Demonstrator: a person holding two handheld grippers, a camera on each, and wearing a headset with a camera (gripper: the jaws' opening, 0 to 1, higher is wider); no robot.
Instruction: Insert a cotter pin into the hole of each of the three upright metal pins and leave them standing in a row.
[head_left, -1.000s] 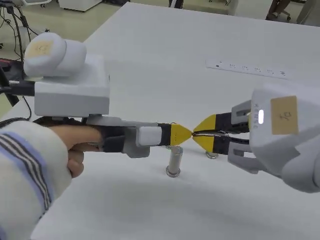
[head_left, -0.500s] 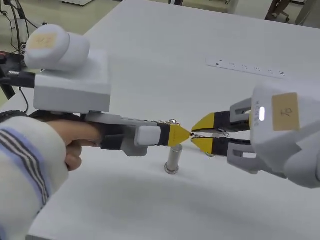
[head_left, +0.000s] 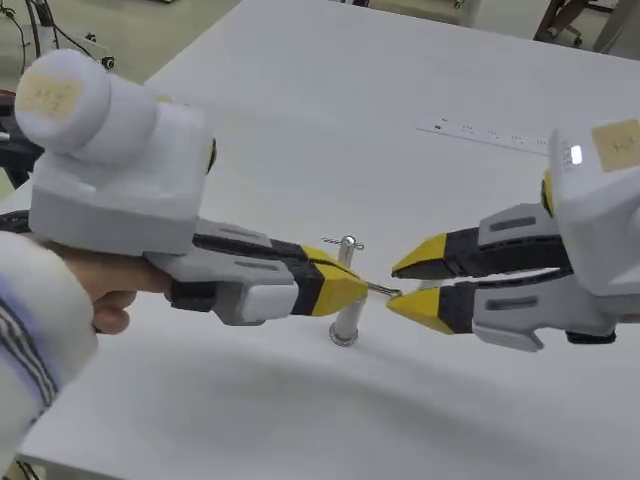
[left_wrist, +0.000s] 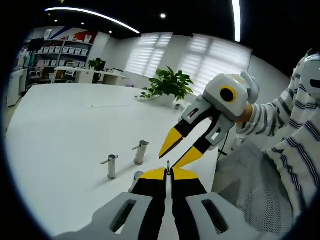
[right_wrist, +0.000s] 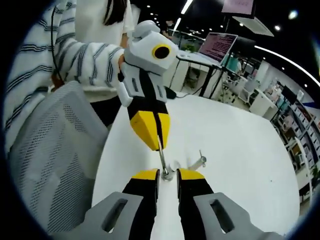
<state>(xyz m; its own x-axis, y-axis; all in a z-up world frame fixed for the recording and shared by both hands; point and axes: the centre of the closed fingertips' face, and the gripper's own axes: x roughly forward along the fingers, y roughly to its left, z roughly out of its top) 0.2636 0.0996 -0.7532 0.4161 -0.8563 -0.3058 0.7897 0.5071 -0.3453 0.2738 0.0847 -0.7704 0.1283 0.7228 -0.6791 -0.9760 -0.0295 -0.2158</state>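
Note:
My left gripper is shut on a thin cotter pin, whose end sticks out toward my right gripper. That one stands open, its yellow jaws spread above and below the pin's free end. Just below the tips stands a bare upright metal pin; behind it is another metal pin with a cotter pin through its top. In the left gripper view, my own gripper holds the cotter pin, and two fitted metal pins stand beyond. In the right gripper view the cotter pin hangs over my open gripper.
A white power strip lies far back on the right of the white table. The table's left edge runs close beside my left hand. A grey mesh chair stands off the near side.
My right gripper has opened and let go of the cotter pin, which stays in the shut left gripper. Both grippers have lifted slightly.

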